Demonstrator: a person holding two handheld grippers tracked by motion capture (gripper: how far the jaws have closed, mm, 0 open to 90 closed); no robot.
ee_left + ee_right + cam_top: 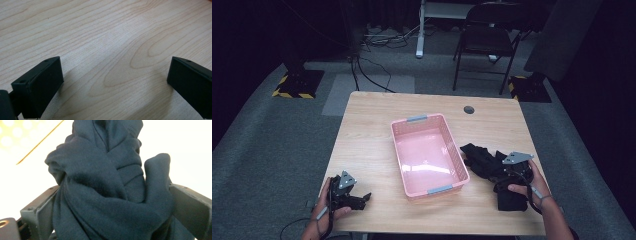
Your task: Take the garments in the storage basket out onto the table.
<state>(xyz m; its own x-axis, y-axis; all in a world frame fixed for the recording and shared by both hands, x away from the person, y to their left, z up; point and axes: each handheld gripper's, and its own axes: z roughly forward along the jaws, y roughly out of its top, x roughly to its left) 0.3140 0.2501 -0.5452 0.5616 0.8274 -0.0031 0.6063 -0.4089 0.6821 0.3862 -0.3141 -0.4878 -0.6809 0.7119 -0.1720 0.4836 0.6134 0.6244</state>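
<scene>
At the table: my two claws, one pink basket, one heap of dark cloth.

My left gripper (362,198) rests on the wooden table (105,37) near its left front corner, jaws spread wide on nothing. The pink basket (450,145) stands mid-table. My right gripper (507,172) has the bunched dark cloth (105,195) filling its jaws; whether they pinch it, I cannot tell, and glare whitens the background.
</scene>
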